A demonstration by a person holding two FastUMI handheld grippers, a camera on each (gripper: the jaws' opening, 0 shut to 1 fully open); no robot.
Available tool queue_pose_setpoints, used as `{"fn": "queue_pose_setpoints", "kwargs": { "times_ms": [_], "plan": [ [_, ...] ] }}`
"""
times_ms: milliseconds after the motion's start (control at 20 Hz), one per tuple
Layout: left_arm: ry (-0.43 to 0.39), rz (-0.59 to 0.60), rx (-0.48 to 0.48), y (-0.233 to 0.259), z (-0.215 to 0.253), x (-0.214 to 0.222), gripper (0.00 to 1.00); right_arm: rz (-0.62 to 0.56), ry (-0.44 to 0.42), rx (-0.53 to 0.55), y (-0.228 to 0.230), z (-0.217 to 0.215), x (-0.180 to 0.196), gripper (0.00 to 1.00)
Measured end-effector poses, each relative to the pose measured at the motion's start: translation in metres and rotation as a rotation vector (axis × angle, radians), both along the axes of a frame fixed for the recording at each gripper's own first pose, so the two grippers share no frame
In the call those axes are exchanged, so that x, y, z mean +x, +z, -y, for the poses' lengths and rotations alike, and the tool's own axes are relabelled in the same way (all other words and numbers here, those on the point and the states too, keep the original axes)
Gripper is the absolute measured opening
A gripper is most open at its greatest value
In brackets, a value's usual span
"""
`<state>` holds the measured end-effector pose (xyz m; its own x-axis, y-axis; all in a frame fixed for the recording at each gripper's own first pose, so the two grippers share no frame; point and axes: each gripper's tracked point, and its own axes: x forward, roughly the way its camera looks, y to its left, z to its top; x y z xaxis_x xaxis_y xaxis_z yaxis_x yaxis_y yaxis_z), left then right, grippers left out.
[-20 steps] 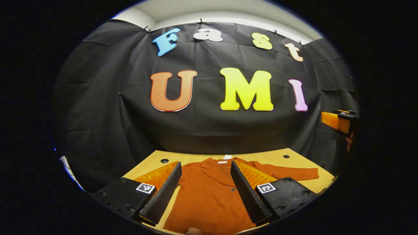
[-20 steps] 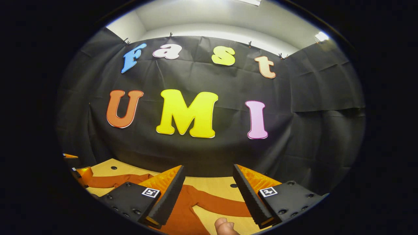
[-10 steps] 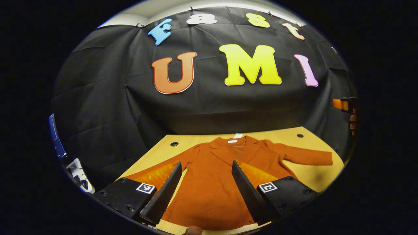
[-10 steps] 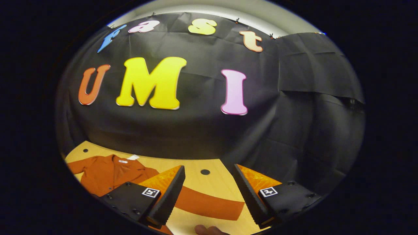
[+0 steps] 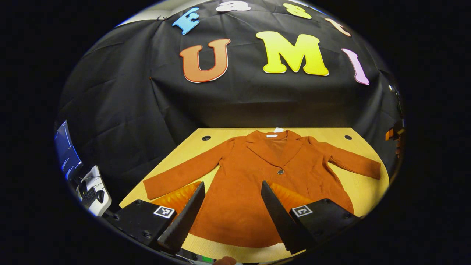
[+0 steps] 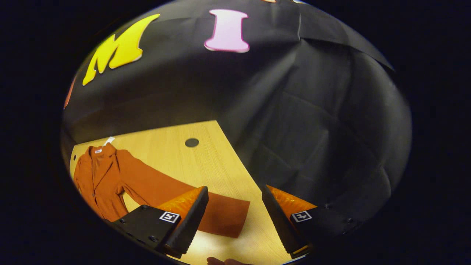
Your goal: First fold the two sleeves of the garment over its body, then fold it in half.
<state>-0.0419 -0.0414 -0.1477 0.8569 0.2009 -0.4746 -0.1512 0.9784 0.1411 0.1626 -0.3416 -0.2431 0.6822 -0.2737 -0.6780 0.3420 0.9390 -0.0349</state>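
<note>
Both fingers of the left gripper (image 5: 230,215) stand spread wide above the lower half of a rust-orange jacket (image 5: 257,184), gripping nothing, in the left gripper view. That jacket lies flat and face up on a pale wooden table (image 5: 362,191), collar toward the black cloth wall (image 5: 121,110), one button (image 5: 280,172) at its front, both sleeves stretched out to the sides and unfolded. At the far right edge of the same view, part of a hand on the other gripper can be made out, too small to read. In the right gripper view, the right gripper (image 6: 233,217) hangs over the end of one sleeve (image 6: 224,217), fingers released and wide apart, with the cuff lying between them on the table (image 6: 206,162); whether either finger touches the fabric cannot be told. A round dark hole (image 6: 191,142) marks the tabletop beyond the sleeve
</note>
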Motion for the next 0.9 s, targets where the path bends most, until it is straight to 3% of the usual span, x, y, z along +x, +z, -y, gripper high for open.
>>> {"fn": "queue_pose_setpoints", "kwargs": {
  "times_ms": [150,250,450,650,750,800,900],
  "plan": [
    [-0.002,-0.041,0.008,-0.001,0.005,-0.012,0.99,-0.178,-0.027,0.273,-0.056,-0.013,-0.01,0.94],
    [-0.005,-0.068,0.013,-0.004,0.008,-0.021,0.99,-0.279,-0.099,0.429,-0.082,-0.016,-0.017,0.94],
    [-0.012,-0.096,0.032,-0.009,0.01,-0.03,0.99,-0.352,-0.172,0.471,-0.115,0.012,-0.014,0.94],
    [0.013,-0.122,0.018,-0.013,0.01,-0.036,0.99,-0.453,-0.221,0.662,-0.126,-0.006,-0.021,0.9],
    [0.018,-0.127,0.02,-0.013,0.01,-0.039,0.99,-0.449,-0.224,0.659,-0.126,0.0,-0.016,0.88],
    [0.021,-0.126,0.024,-0.012,0.01,-0.04,0.99,-0.46,-0.21,0.643,-0.13,0.002,-0.015,0.83],
    [0.028,-0.13,0.028,-0.012,0.009,-0.044,0.99,-0.473,-0.214,0.712,-0.126,-0.007,-0.01,0.76]
  ]
}}
